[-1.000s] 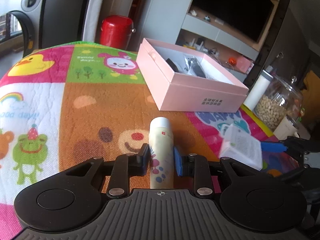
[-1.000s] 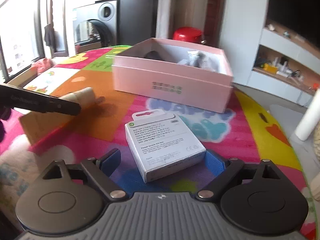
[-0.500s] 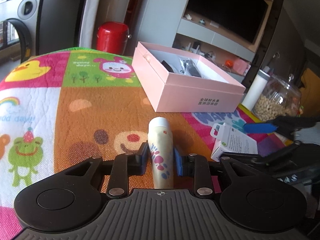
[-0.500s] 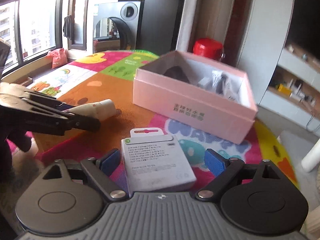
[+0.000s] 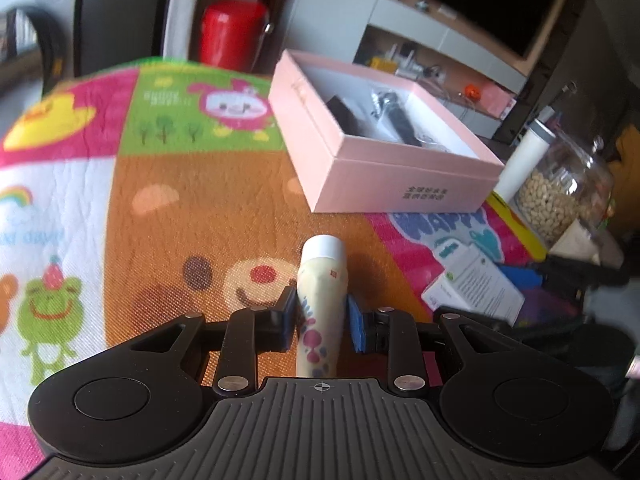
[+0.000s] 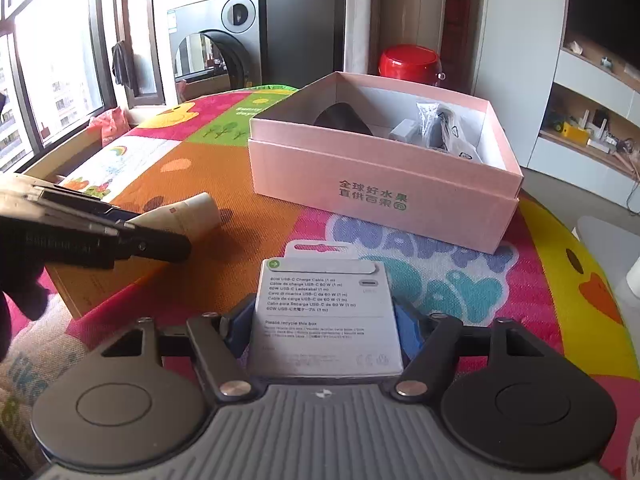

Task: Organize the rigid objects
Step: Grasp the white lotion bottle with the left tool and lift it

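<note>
My left gripper (image 5: 320, 316) is shut on a cream tube (image 5: 320, 296) with a white cap and pink and blue dots, held above the colourful mat; the tube also shows in the right wrist view (image 6: 188, 216). My right gripper (image 6: 324, 326) is shut on a white cable box (image 6: 326, 312) with printed text, lifted off the mat; the same box shows in the left wrist view (image 5: 472, 288). An open pink box (image 5: 384, 148) sits ahead on the mat, also in the right wrist view (image 6: 384, 180), with dark items and a plastic-wrapped part inside.
A red pot (image 5: 232, 32) stands behind the table. A glass jar of nuts (image 5: 564, 196) and a white cylinder (image 5: 524, 160) stand at the right edge. A cardboard box (image 6: 104, 280) lies left of my right gripper. The left gripper's arm (image 6: 80, 236) crosses the right view.
My right gripper has closed on the white cable box and lifted it. Both grippers have risen and moved nearer the pink box. The left gripper still holds the tube.
</note>
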Motion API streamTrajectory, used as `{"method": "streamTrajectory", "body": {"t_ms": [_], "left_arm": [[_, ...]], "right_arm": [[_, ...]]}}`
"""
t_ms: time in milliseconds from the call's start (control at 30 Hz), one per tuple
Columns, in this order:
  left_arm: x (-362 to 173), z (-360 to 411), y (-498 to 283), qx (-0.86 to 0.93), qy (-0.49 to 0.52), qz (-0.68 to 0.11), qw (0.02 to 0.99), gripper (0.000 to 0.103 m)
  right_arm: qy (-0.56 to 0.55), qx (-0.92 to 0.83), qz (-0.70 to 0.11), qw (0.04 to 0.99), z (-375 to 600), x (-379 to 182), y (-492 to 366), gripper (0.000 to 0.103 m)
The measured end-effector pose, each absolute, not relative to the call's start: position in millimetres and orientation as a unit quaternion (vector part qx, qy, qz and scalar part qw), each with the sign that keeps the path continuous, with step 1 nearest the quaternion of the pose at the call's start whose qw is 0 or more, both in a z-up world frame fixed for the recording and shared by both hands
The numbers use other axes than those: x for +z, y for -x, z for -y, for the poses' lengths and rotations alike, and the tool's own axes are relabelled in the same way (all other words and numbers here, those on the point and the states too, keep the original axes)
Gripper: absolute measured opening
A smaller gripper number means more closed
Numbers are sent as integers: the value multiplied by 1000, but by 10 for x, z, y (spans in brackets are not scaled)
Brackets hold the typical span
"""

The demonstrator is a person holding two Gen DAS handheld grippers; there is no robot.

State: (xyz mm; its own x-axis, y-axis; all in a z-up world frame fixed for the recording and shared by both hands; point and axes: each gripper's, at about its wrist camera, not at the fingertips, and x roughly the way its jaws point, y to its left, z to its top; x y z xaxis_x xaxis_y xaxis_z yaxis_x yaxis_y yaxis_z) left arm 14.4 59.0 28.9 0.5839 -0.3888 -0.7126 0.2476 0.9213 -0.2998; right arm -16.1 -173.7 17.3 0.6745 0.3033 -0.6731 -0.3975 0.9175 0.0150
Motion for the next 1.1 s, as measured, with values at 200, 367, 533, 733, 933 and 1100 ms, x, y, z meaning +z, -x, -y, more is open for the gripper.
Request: {"method": "streamTrajectory", "body": {"t_ms": [200, 367, 533, 733, 933, 1100], "left_arm": [[289, -553, -202, -177, 85, -426, 883, 30], [257, -574, -131, -186, 83, -407, 891, 30], [231, -547, -16, -188, 63, -381, 903, 30], [207, -471, 170, -184, 34, -351, 918, 30], [227, -529, 353, -215, 55, -349, 911, 29], [370, -584, 504, -219, 59, -330, 916, 29]], "right_arm": [[65, 190, -352, 914, 1740, 162, 177, 72], [64, 189, -349, 916, 1741, 167, 193, 69], [63, 180, -352, 916, 1780, 230, 269, 69], [87, 159, -307, 934, 1860, 507, 544, 69], [80, 136, -279, 947, 1964, 710, 649, 69], [76, 130, -274, 950, 2009, 762, 712, 69]]}}
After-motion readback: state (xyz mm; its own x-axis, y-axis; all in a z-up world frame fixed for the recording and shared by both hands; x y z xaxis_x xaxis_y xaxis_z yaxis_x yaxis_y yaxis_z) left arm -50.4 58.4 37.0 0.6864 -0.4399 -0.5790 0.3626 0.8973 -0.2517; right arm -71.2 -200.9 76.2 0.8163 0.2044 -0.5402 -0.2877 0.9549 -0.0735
